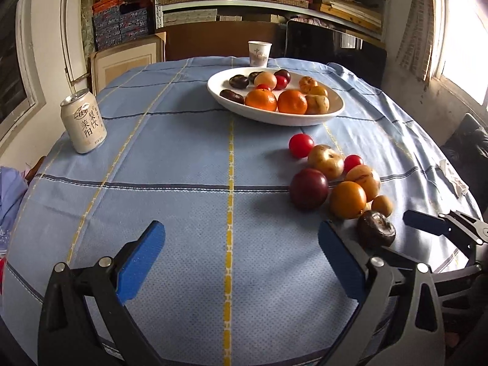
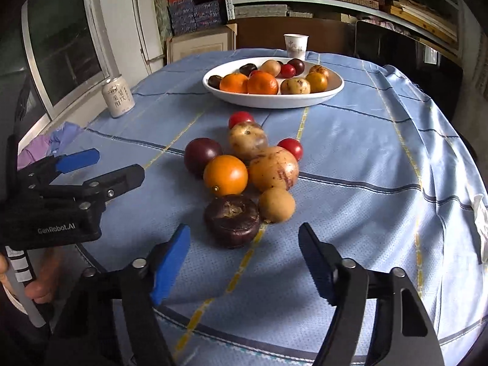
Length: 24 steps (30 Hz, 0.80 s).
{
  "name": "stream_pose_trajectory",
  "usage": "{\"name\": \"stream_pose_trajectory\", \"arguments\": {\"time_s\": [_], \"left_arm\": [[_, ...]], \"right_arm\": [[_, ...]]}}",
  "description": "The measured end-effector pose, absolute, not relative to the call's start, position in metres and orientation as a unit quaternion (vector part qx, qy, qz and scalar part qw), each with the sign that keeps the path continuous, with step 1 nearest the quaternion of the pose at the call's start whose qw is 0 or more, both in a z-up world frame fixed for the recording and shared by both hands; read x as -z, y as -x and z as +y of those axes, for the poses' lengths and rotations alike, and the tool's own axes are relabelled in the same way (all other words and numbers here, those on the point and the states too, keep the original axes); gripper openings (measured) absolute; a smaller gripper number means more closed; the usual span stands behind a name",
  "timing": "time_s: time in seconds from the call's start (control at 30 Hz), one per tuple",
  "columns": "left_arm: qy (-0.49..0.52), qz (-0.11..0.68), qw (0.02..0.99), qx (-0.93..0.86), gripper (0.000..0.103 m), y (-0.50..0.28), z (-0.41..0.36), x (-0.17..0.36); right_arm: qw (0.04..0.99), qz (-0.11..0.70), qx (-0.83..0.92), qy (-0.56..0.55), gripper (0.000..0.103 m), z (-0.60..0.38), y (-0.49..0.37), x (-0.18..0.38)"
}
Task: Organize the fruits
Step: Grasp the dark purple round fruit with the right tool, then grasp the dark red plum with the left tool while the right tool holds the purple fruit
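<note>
A white oval plate holds several fruits at the far middle of the table. A loose cluster lies nearer: a dark brown fruit, an orange, a dark plum, tan fruits and two red tomatoes. My right gripper is open and empty, just short of the dark brown fruit. My left gripper is open and empty over bare cloth, left of the cluster; it also shows in the right wrist view.
A white drink can stands at the table's left. A paper cup stands behind the plate. A blue checked cloth covers the round table. Crumpled paper lies at the right edge. Shelves stand behind.
</note>
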<state>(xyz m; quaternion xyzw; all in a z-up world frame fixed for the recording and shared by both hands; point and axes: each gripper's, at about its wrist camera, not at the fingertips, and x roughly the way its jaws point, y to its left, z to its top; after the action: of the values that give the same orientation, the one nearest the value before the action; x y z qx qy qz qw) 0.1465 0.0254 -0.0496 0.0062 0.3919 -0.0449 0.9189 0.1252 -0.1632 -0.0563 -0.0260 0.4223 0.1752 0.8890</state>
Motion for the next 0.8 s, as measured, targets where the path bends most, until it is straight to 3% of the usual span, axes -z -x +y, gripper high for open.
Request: {"name": "stream_pose_trajectory", "arguments": {"time_s": [0.17,0.43,0.5,0.8], "left_arm": [[0.005,0.396,0.917,0.047,0.098,-0.149,0.029,0.05],[0.008,0.402,0.914,0.053,0.098,-0.151,0.031,0.052],[0.01,0.404,0.913,0.055,0.098,-0.152,0.032,0.053],[-0.015,0.417,0.904,0.089,0.098,-0.162,0.023,0.049]], "right_arm": [[0.877,0.447,-0.174,0.007,0.059,-0.158,-0.134,0.062],[0.873,0.46,-0.161,-0.003,0.057,-0.153,-0.143,0.065],[0.874,0.461,-0.157,0.0,0.041,-0.152,-0.146,0.065],[0.88,0.432,-0.191,-0.038,0.041,-0.177,-0.135,0.049]]}}
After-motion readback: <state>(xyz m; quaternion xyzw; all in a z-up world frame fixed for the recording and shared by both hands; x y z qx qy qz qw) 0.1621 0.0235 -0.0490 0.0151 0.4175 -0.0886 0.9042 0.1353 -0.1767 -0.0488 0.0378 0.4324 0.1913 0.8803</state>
